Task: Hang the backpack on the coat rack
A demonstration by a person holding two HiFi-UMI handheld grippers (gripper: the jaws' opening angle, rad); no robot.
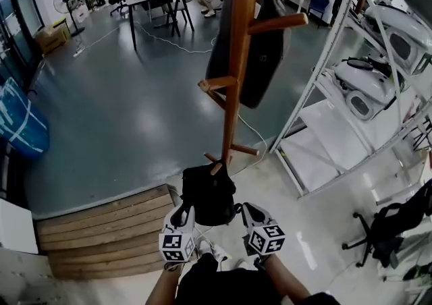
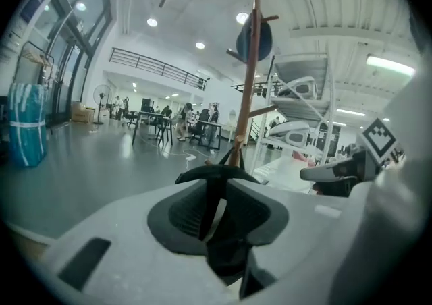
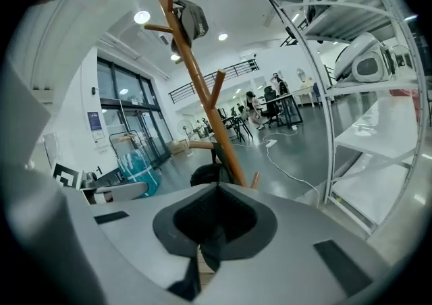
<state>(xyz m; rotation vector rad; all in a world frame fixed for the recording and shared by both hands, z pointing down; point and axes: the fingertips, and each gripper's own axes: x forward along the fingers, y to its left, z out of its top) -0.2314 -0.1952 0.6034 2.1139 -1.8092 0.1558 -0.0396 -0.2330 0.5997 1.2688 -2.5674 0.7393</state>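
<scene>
Backpack (image 1: 209,192), black, sits low at the foot of the coat rack (image 1: 236,61), between the two grippers and just under the rack's lowest pegs. Far left stands a blue wrapped bundle (image 1: 20,121), and nearer lies a wooden step platform (image 1: 101,233). The left gripper (image 1: 182,212) has its jaws pressed together on a black strap (image 2: 214,192) of the bag. On the rack's upper pegs hangs a grey bag (image 1: 260,54), while one peg (image 1: 277,23) juts out bare. The right gripper (image 1: 247,211) likewise pinches a dark strip. Metal shelving (image 1: 324,61) crowds the right, with an office chair (image 1: 388,229) beyond.
</scene>
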